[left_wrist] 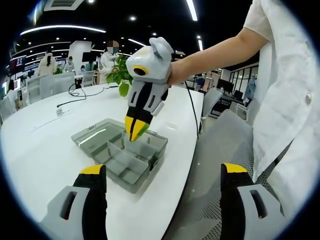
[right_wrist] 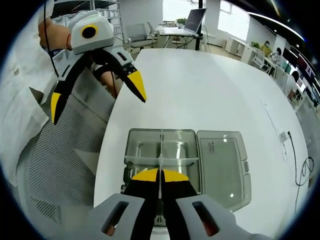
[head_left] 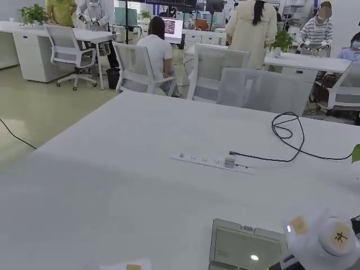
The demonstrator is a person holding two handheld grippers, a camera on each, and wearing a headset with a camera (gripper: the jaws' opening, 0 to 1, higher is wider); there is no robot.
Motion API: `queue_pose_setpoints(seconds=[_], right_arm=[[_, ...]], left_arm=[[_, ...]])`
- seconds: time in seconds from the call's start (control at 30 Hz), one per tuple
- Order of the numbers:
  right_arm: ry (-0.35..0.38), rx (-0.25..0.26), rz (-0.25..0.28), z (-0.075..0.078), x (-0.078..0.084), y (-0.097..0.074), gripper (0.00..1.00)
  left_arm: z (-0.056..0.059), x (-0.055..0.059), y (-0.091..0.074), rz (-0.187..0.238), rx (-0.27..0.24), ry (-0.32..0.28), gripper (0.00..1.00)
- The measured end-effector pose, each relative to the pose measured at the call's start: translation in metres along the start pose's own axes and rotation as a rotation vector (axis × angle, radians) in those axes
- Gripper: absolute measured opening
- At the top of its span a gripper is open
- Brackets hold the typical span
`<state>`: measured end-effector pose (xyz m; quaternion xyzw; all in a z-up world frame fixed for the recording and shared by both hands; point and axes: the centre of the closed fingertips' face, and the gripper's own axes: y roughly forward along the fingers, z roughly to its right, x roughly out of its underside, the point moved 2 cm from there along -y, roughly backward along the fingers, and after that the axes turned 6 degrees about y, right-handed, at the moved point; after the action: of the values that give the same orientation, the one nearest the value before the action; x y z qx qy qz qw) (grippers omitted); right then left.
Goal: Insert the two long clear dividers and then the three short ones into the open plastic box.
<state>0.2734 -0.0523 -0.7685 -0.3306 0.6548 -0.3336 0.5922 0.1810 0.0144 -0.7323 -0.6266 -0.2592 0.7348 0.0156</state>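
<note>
The clear plastic box (right_wrist: 131, 150) lies open on the white table, its lid (right_wrist: 222, 165) flat to one side. Inside, one clear divider (right_wrist: 145, 160) runs across it. My right gripper (right_wrist: 160, 175) hangs right above the box, shut on a thin clear divider (right_wrist: 161, 147) held edge-on along the box's middle. From the left gripper view the right gripper (left_wrist: 134, 135) points down over the box (left_wrist: 155, 145). My left gripper (left_wrist: 165, 170) is open and holds nothing; it hovers off the table edge, apart from the box, as left gripper (right_wrist: 97, 105). The lid (head_left: 242, 247) sits low in the head view beside a gripper's white body (head_left: 326, 242).
A power strip (head_left: 211, 160) and a looped black cable (head_left: 292, 140) lie farther back on the table. A grey mesh chair (left_wrist: 215, 150) stands by the near edge. White chairs (head_left: 259, 90) line the far side. A potted plant (left_wrist: 120, 75) stands beyond the box. People work in the background.
</note>
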Motion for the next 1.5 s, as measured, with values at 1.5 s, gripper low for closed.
queue_pose_setpoints(seconds=[1.5], right_arm=[[0.034, 0.043, -0.014, 0.001, 0.006, -0.005, 0.13]], left_arm=[[-0.004, 0.005, -0.003, 0.000, -0.022, -0.019, 0.98]])
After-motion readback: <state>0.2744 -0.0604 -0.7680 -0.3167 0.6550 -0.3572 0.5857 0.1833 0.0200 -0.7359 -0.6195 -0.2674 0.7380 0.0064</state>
